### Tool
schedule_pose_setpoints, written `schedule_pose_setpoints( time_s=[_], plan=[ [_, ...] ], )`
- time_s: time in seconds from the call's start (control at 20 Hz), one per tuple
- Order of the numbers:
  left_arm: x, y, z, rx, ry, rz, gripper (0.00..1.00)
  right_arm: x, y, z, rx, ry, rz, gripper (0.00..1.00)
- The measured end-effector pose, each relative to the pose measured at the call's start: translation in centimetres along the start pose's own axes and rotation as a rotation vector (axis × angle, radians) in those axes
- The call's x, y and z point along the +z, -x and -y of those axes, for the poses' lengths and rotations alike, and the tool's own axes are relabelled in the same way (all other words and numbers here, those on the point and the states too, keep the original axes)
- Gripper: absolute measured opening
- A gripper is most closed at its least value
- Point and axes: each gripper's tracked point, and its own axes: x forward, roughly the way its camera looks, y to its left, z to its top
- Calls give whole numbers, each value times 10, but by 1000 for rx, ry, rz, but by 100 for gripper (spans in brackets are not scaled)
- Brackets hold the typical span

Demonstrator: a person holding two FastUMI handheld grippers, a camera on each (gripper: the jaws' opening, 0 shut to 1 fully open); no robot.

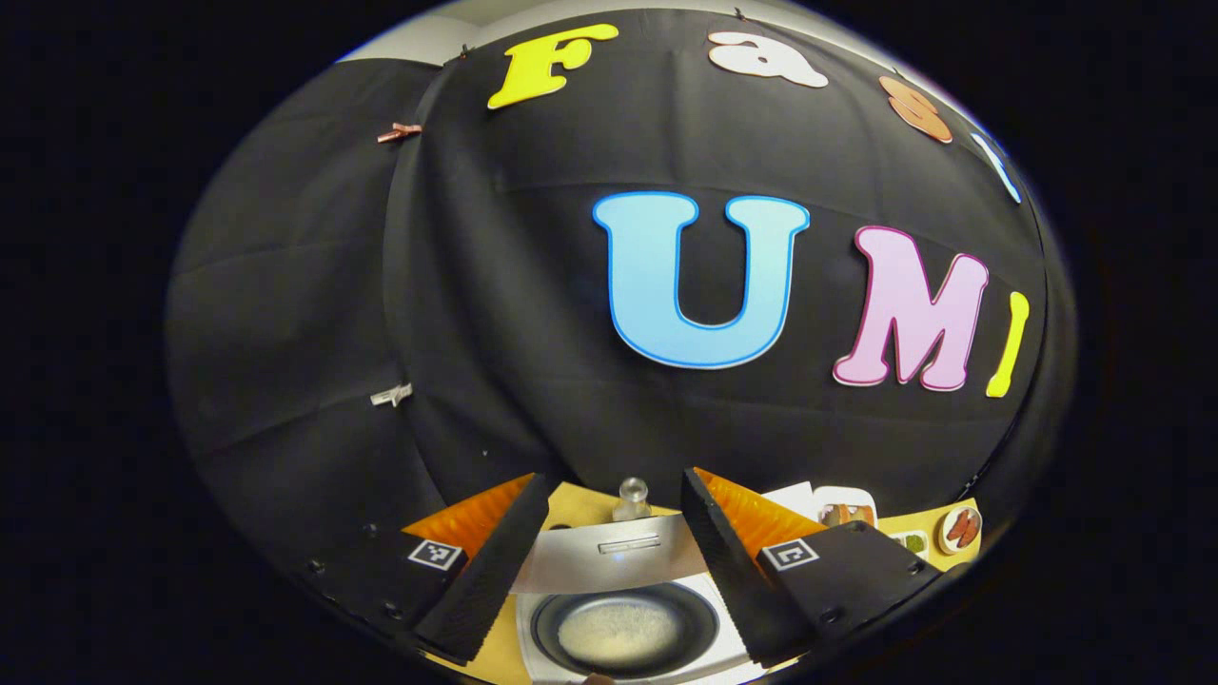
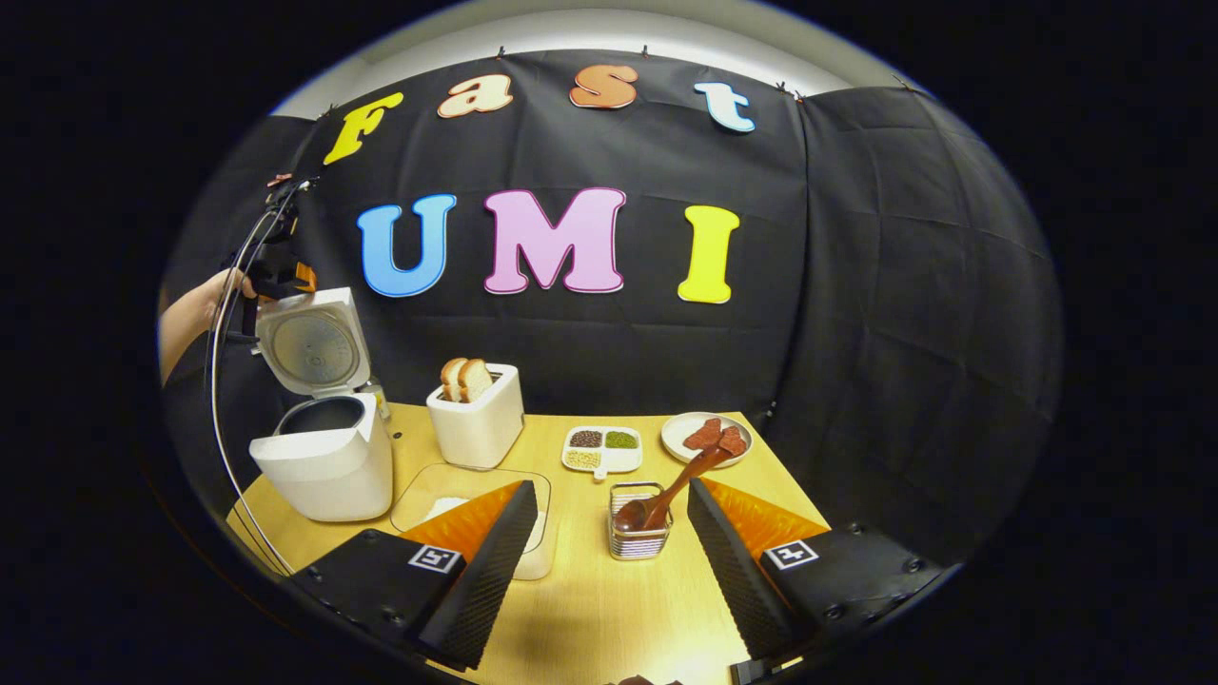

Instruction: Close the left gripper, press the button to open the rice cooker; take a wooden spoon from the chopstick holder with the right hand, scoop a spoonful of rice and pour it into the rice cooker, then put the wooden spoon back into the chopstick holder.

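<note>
Two fingers of the left gripper (image 1: 609,561) are standing wide apart at the bottom of the left gripper view, holding nothing. Between them the rice cooker (image 1: 628,623) is lying open right below, its dark inner pot (image 1: 623,630) showing a pale layer of rice at the bottom and its raised lid (image 1: 609,561) tilting back on the far side. A small clear bottle (image 1: 633,497) is peeking up just beyond the lid. To the right, the yellow table (image 1: 937,542) is carrying a plate of red slices (image 1: 959,529) near the far edge.

In the right gripper view, the right gripper (image 2: 609,571) is hanging above the near part of the table, its fingers spread wide and gripping nothing. Between the fingers and a little farther off, the chopstick holder (image 2: 639,538) is standing upright with the wooden spoon (image 2: 677,490) leaning in it, bowl down, handle slanting up to the right. A clear tray (image 2: 447,485) is lying to the left of the holder. Farther back, a white toaster (image 2: 476,419) is holding bread slices, a divided dish of grains (image 2: 601,449) is sitting to its right, and the plate is lying farther right again. At far left the open cooker is sitting on the table with its lid up, and a hand (image 2: 224,285) is holding the other gripper just above that lid.
</note>
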Motion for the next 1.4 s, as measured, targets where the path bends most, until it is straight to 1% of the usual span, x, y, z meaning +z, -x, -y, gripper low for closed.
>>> schedule_pose_setpoints(
  time_s=[0.15, 0.35, 0.65, 0.8, 0.9, 1.0, 1.05, 1.1, 1.25, 1.4],
  plan=[
    [-32, 19, 9, 1, 31, -78, 99, -4, 2, -6, 38, -6, 10, 99],
    [-86, 30, 19, -7, 50, -174, 99, -14, 10, -5, 56, -23, -1, 99],
    [-157, 37, 35, 2, -9, -240, 99, -23, 14, 13, 15, -65, -12, 99],
    [-188, 39, 38, 2, -18, -283, 99, -25, 19, 10, 22, -74, -20, 99],
    [-206, 44, 34, 1, -32, -294, 99, -20, 21, 8, 27, -61, -4, 98],
    [-221, 42, 34, 2, -62, -292, 100, -22, 20, 4, 35, -53, -7, 98],
    [-230, 42, 34, 5, -61, -301, 99, -24, 20, 2, 42, -51, -12, 98],
    [-227, 41, 35, 7, -58, -265, 100, -26, 20, 4, 40, -39, -20, 98],
    [-231, 41, 36, -9, -43, -263, 100, -23, 19, 15, 17, -34, -14, 99],
    [-230, 40, 36, -21, -55, -253, 100, -24, 17, 23, 3, -52, -18, 99]
  ],
)
